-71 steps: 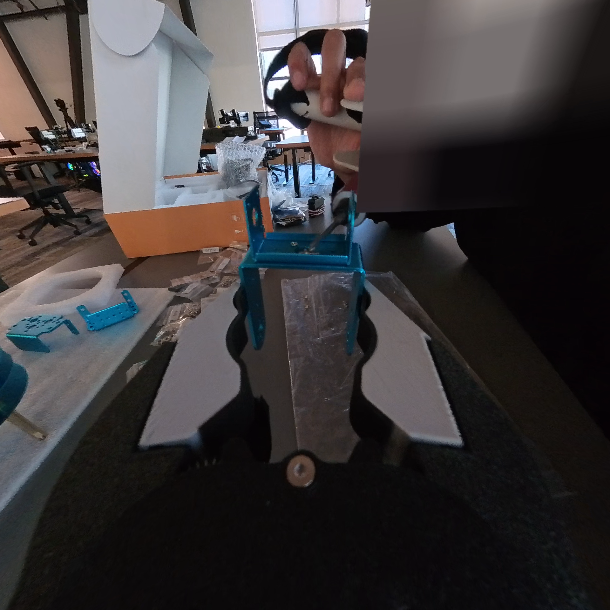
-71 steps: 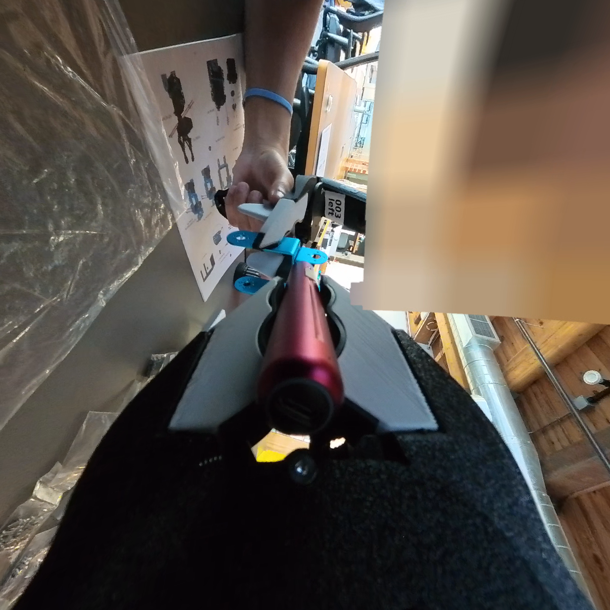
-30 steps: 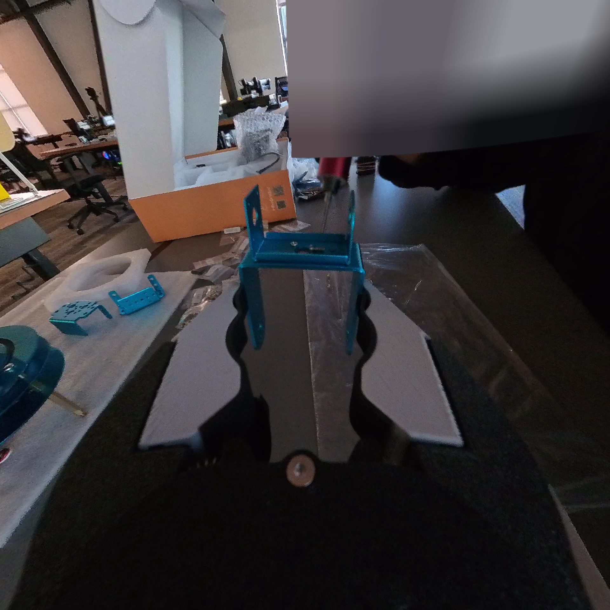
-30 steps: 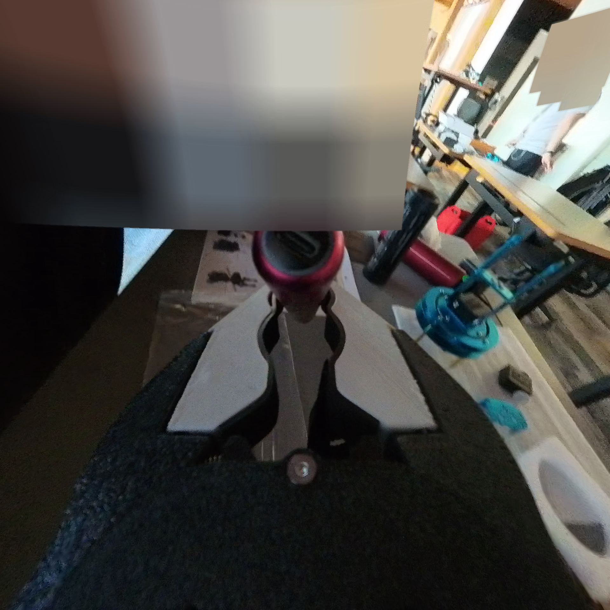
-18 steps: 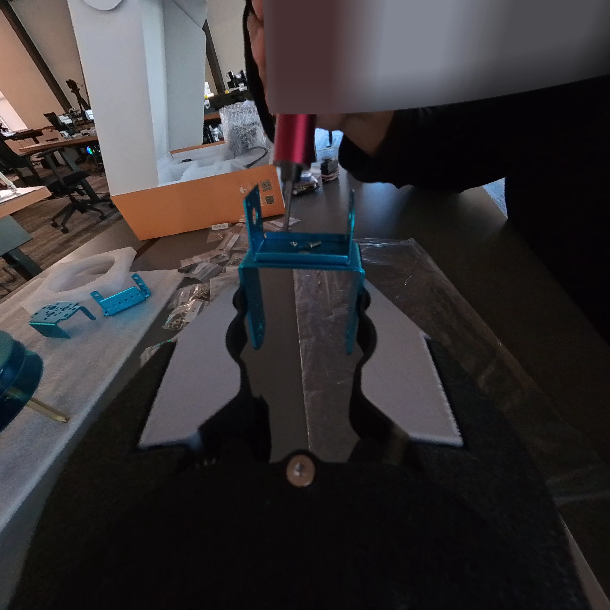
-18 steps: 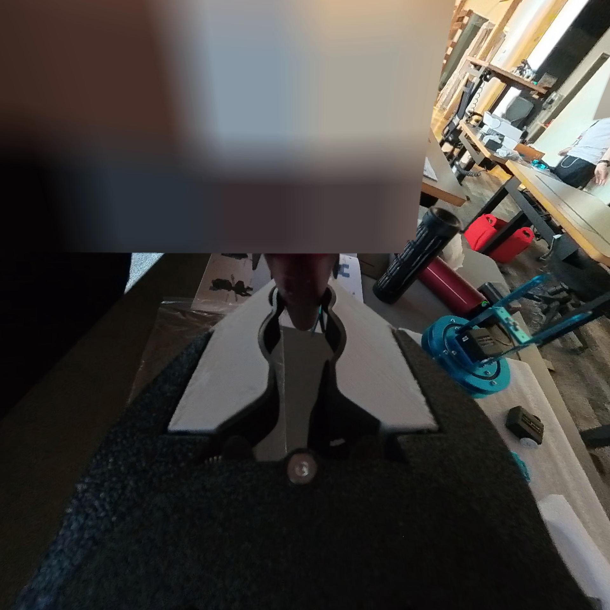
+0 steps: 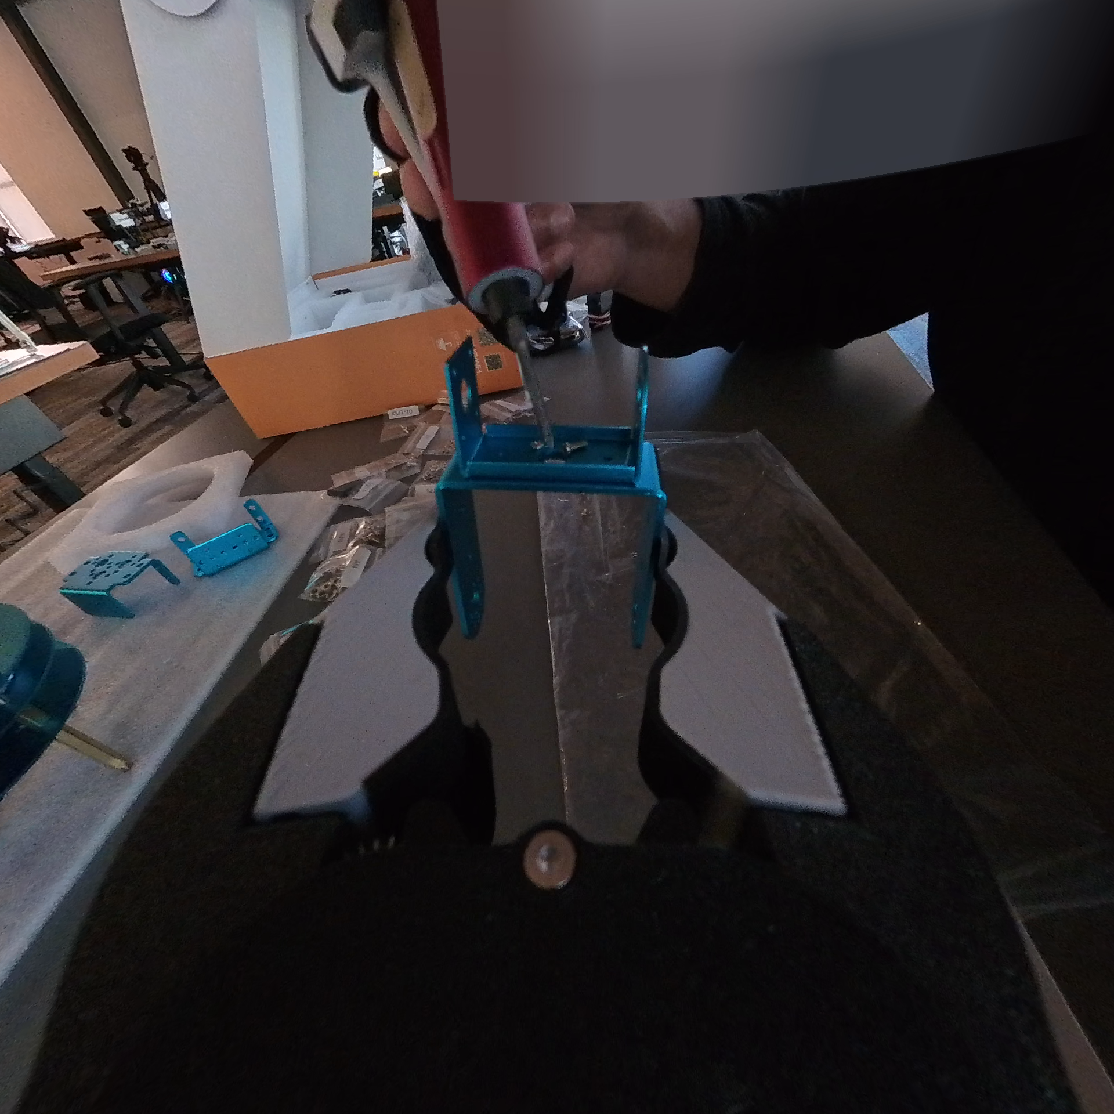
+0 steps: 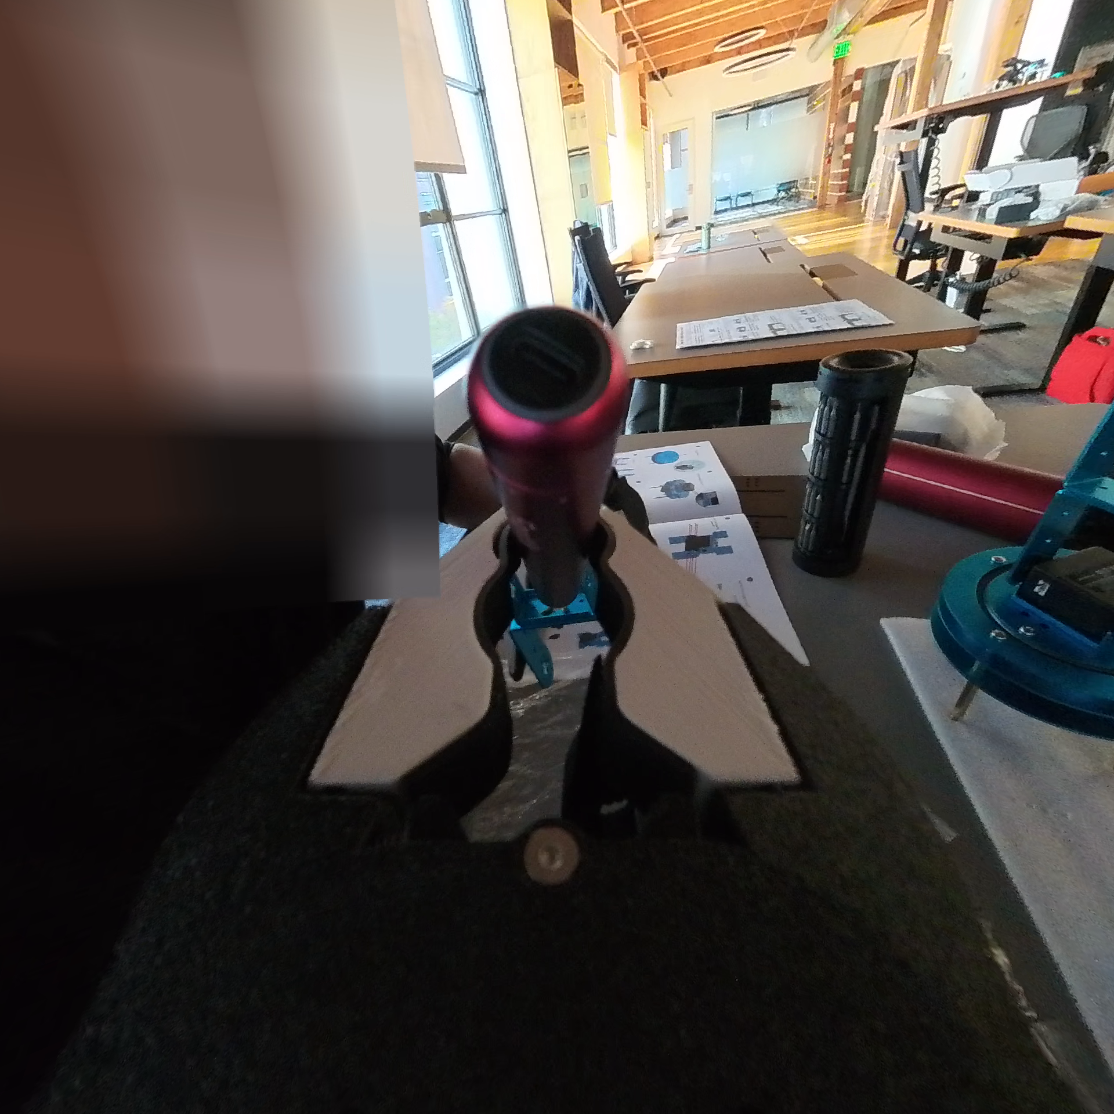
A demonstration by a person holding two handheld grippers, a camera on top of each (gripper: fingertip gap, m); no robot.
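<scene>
My left gripper [image 7: 551, 542] is shut on a blue metal bracket assembly [image 7: 545, 467], two U-shaped brackets joined back to back, and holds it above a clear plastic bag [image 7: 753, 542] on the dark table. My right gripper [image 8: 551, 545] is shut on a red electric screwdriver [image 8: 542, 446]. In the left wrist view the screwdriver [image 7: 482, 235] points down, and its bit [image 7: 536, 398] touches a screw [image 7: 551, 449] on the floor of the upper bracket. The bracket assembly [image 8: 545, 624] shows below the screwdriver in the right wrist view.
An open orange and white box [image 7: 337, 355] stands behind. Two loose blue brackets [image 7: 223, 545] and a white foam ring lie on a foam sheet [image 7: 151, 663] at left, beside small bags of screws [image 7: 355, 560]. A blue round base assembly [image 8: 1037, 603], a black bit holder [image 8: 850, 458] and an open booklet [image 8: 699, 512] sit at right. One gripper's finger ends stand about 12 cm off the other's.
The red screwdriver has swung from lying sideways to pointing down, and its bit has come down onto the screw in the bracket. My left gripper has kept hold of the bracket assembly.
</scene>
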